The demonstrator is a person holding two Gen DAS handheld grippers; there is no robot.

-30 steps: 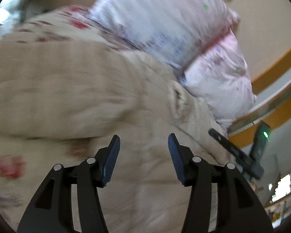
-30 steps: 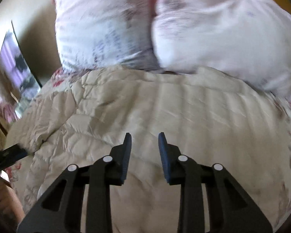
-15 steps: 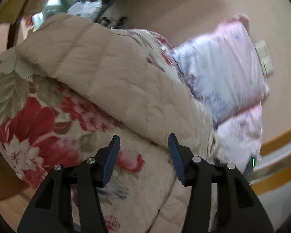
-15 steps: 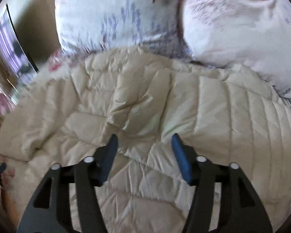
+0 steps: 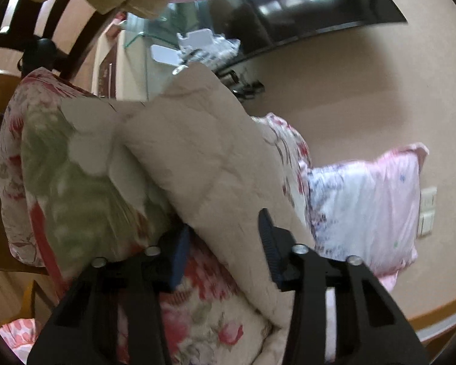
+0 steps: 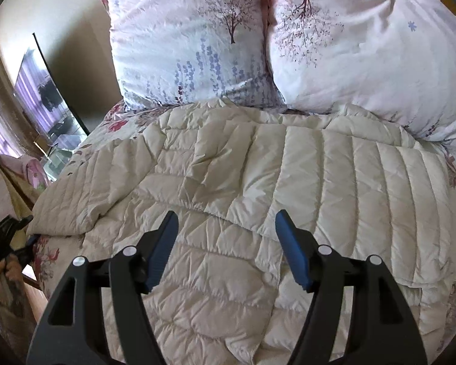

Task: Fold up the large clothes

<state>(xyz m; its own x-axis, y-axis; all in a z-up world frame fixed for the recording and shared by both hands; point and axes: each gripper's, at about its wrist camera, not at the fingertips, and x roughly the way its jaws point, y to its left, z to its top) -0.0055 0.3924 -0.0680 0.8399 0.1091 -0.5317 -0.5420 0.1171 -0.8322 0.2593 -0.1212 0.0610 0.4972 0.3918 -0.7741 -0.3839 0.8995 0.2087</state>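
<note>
A cream quilted down jacket [image 6: 288, 182] lies spread over a floral bedspread [image 6: 454, 170], with one panel folded across its middle. My right gripper [image 6: 225, 231] hovers just above the jacket's middle. Its jaws are opening and nothing is between them. At the bed's left side, my left gripper [image 5: 223, 228] is closing on the jacket's [image 5: 203, 158] edge, and the puffy cream fabric fills the gap between the pads. In the right wrist view the left gripper [image 6: 21, 231] shows at the jacket's far left corner, held by a hand.
Two pale pink pillows [image 6: 191, 39] [image 6: 364, 45] lean against the wall behind the jacket. A dark screen [image 6: 45, 97] hangs on the left wall above a glass shelf with clutter [image 5: 197, 48]. The bedspread [image 5: 63, 182] drops over the bed's edge toward the wooden floor.
The left gripper swung and rolled from above the jacket to its edge at the bed's side and narrowed onto it. The right jaws spread from nearly closed to wide.
</note>
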